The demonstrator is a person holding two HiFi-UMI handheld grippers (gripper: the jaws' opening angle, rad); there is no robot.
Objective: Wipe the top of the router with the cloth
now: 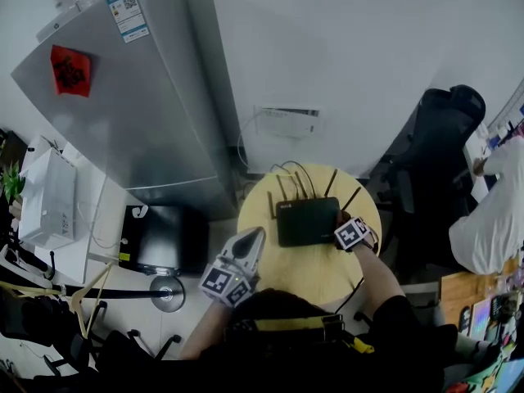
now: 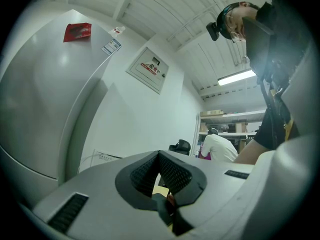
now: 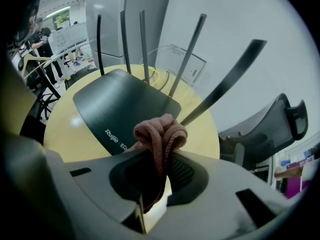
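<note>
Pinching the bunched pink cloth in the right gripper, just at the right-hand edge of the router, centre of the head view; cannot tell whether touching the top yet; probably at or near the start of wiping, with nearly all the dark top left to cover; holding the left gripper pressed together on nothing, at the lower left of the round table; open room for sweeping leftward; upright antennas fencing the far edge.
</note>
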